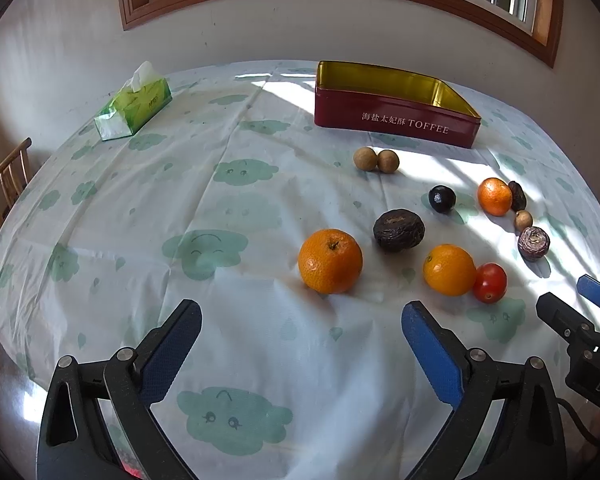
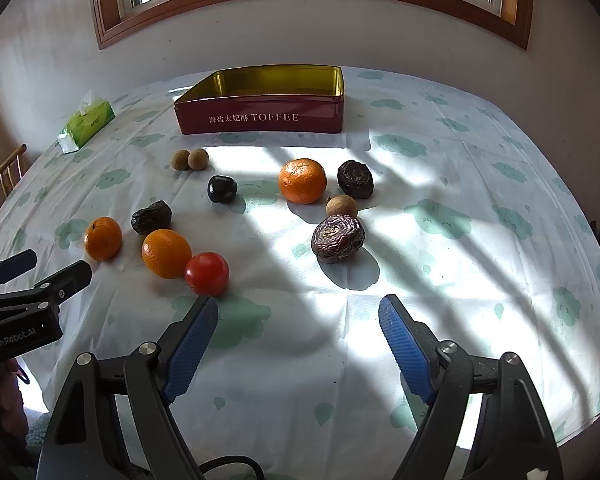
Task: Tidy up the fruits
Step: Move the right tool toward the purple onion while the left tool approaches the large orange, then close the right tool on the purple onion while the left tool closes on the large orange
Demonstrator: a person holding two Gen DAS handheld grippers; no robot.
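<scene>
Both the left gripper (image 1: 302, 334) and the right gripper (image 2: 298, 330) hang above the near edge of the counter (image 1: 260, 340) with jaws wide apart and nothing between them. The fruit is all loose on the cloth, none yet in the open tin (image 2: 260, 118) that stands at the far side by the window. Nearest the left gripper is an orange (image 1: 330, 261); a second orange (image 1: 449, 269) touches a tomato (image 2: 207, 273), which lies just off the right gripper's left finger. A wrinkled purple fruit (image 2: 338, 238) sits ahead of the right gripper, a third orange (image 2: 302, 180) beyond it, and two longans (image 2: 190, 159) touch each other near the tin. The likely risks, as I judge them: round fruit will roll if a finger nudges it before closing, and the tomato pressed against the orange leaves no room for a finger between them, so a grab there may shove one away or pinch both. The tomato is soft and could split under a hard squeeze. The two grippers are close together on that side and could knock each other. The cloth is creased and may drag.
</scene>
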